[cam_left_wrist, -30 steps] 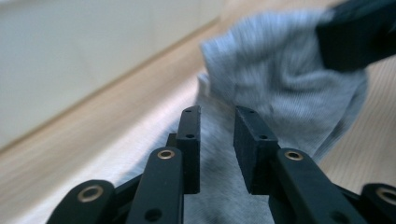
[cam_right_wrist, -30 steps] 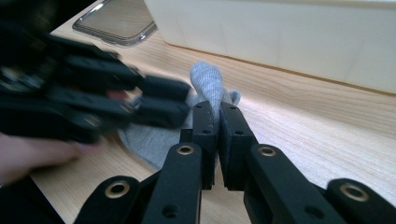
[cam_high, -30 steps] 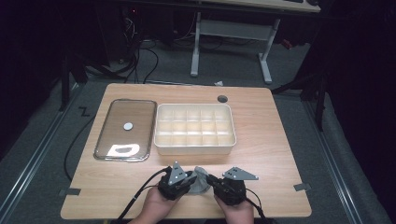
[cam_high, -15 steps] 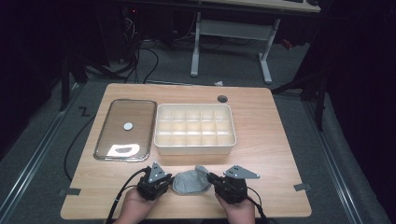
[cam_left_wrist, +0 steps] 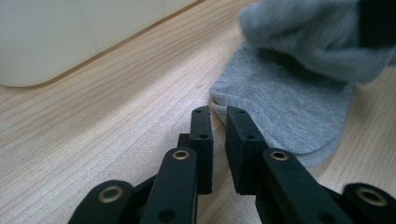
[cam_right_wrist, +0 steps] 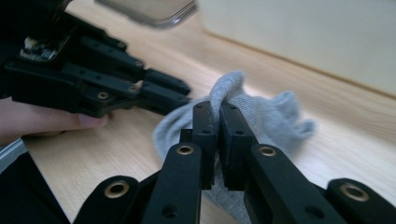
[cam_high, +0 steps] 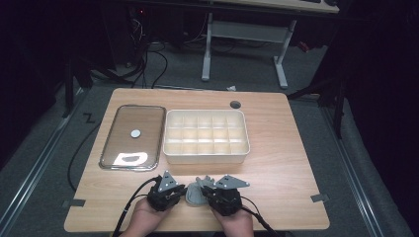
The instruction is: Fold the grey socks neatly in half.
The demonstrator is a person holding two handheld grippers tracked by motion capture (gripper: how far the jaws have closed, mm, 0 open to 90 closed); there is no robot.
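A grey sock (cam_high: 193, 193) lies crumpled on the wooden table (cam_high: 286, 158) near its front edge, pinched by the right gripper (cam_right_wrist: 218, 108), while the left gripper (cam_left_wrist: 218, 112), jaws narrowly parted, sits at its hem.

i see a soft grey knit cloth sock (cam_left_wrist: 289, 100) on the smooth wood table (cam_left_wrist: 107, 121). beside it, my gripper (cam_left_wrist: 218, 121) is matt black plastic.
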